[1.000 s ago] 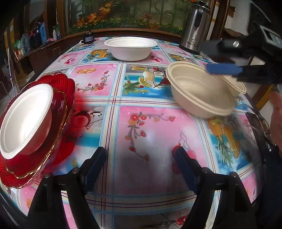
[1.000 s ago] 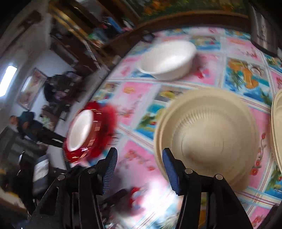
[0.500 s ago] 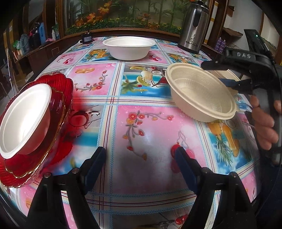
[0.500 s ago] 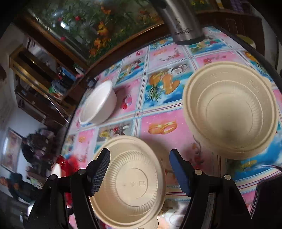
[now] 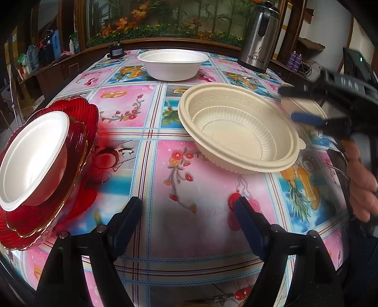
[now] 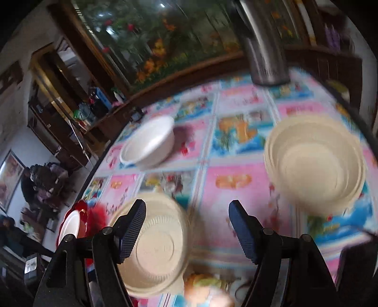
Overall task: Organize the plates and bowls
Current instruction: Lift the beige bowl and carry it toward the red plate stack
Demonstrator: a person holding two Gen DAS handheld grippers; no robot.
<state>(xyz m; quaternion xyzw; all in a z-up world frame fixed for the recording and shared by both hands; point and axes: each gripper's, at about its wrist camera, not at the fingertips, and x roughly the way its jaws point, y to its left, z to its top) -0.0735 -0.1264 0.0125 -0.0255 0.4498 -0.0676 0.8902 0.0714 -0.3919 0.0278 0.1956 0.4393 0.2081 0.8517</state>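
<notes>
cream bowl point(image 5: 238, 132) upright, mouth up, on tablecloth point(image 5: 146, 179)

A bright tablecloth point(image 5: 151, 179) covers the table, pink and blue squares printed with flowers and fruit. At the far edge stands a steel thermos jug point(image 5: 259, 35), upright, black handle and lid, lettering low on its body. Over to the far left of it, a small black box point(image 5: 115, 50) sits by the table's rim. Behind runs a large framed landscape painting point(image 5: 165, 19) with orange blooms. Cluttered wooden shelves point(image 5: 35, 54) line the left wall, bottles on them.
</notes>
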